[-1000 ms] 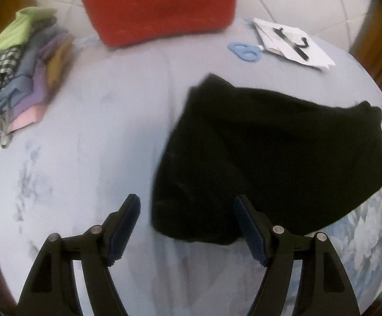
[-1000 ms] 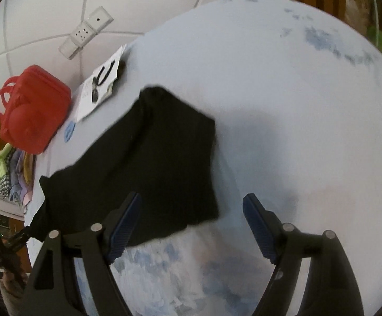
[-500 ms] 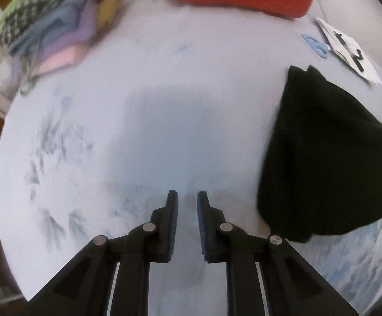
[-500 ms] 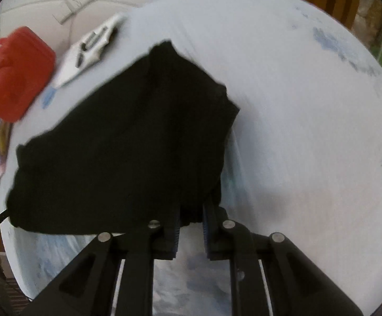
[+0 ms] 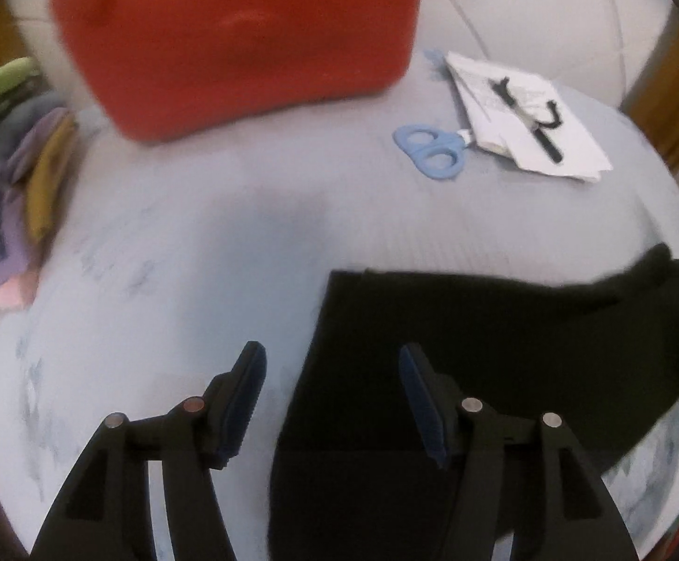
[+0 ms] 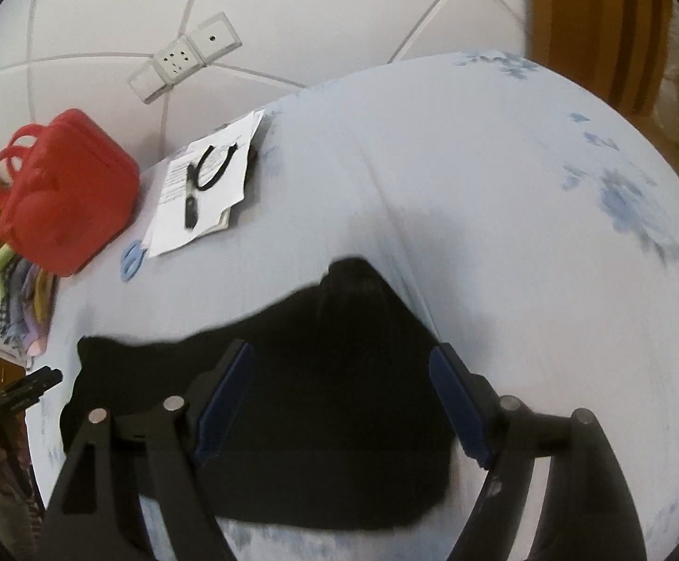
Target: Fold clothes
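A black garment (image 5: 480, 374) lies folded flat on the pale blue tablecloth (image 5: 199, 257); it also shows in the right wrist view (image 6: 330, 397). My left gripper (image 5: 332, 402) is open and empty, hovering over the garment's left edge. My right gripper (image 6: 339, 402) is open and empty, above the garment's right part. The left gripper shows at the left edge of the right wrist view (image 6: 12, 397).
A red bag (image 5: 241, 32) stands at the back. A pile of folded coloured clothes (image 5: 17, 173) lies at the left. Blue scissors (image 5: 428, 149) and white papers with a black pen (image 5: 526, 117) lie at the back right. A wall socket (image 6: 185, 53) is behind the table.
Both grippers were shut half a second ago and are open now. The garment now lies folded over into a narrower shape, and both grippers have pulled back above it.
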